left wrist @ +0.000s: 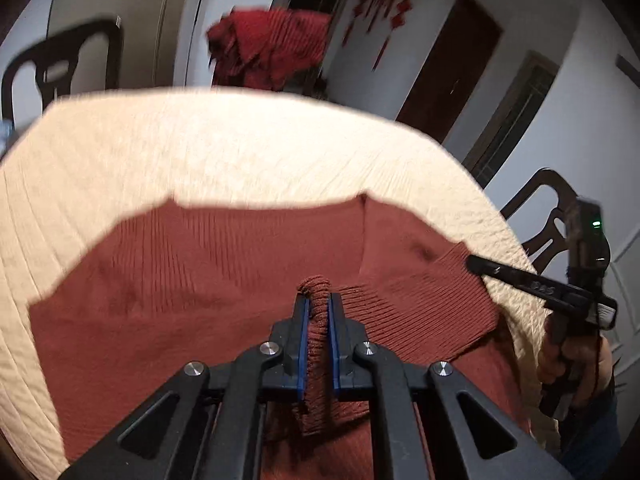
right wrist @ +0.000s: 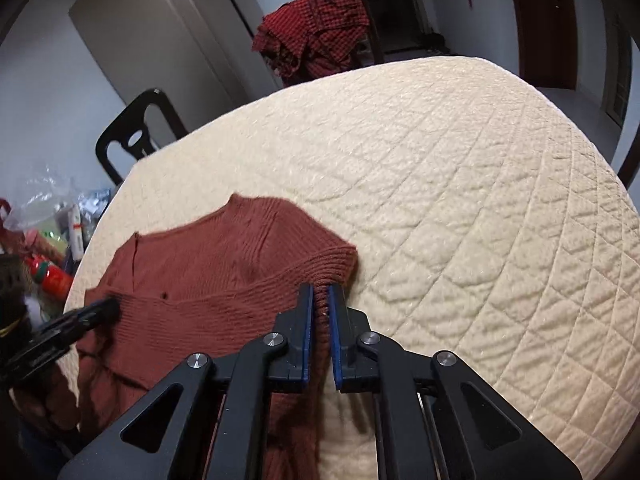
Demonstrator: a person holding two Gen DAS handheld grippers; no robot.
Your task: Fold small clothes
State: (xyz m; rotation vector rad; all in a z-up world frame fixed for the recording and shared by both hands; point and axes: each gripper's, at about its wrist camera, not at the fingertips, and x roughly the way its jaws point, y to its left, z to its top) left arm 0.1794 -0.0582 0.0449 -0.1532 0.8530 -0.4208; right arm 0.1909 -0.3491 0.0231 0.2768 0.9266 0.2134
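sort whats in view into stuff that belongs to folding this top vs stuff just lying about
Part of the job:
- rust knit sweater
- left claw, shut on the sweater
- right claw, shut on its ribbed edge
- quilted table cover

Lying about:
- red checked garment
- dark chair
- clutter of packets

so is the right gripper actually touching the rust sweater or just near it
Touching. The right wrist view shows the right gripper with its blue pads pinching the ribbed edge of the rust sweater; no gap shows between pads and knit.

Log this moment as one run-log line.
stage: grasping for fold | left gripper: shut on sweater | right gripper: shut on sweater cuff | surface: quilted table cover
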